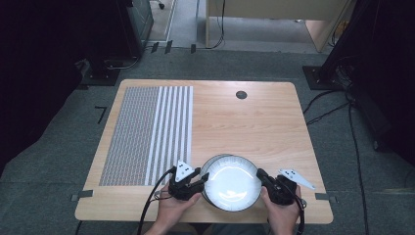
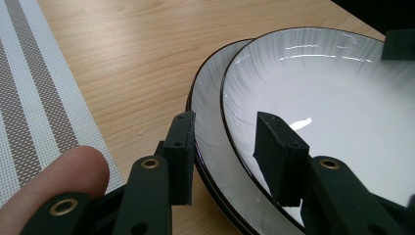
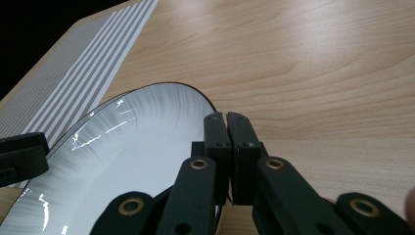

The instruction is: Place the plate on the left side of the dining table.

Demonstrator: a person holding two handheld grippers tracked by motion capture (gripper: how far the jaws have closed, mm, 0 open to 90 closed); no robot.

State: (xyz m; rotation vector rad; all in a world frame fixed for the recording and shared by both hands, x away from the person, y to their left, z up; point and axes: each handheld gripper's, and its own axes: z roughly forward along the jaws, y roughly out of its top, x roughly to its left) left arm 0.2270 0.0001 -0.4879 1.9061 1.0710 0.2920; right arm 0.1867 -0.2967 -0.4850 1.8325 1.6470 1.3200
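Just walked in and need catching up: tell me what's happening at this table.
A person works two hand-held grippers on a stack of two white plates at the near edge of the wooden table. The right gripper is clamped shut on the rim of the top plate. The left gripper is open, its jaws straddling the rims on the other side. The bottom plate lies underneath. A striped placemat lies to the left.
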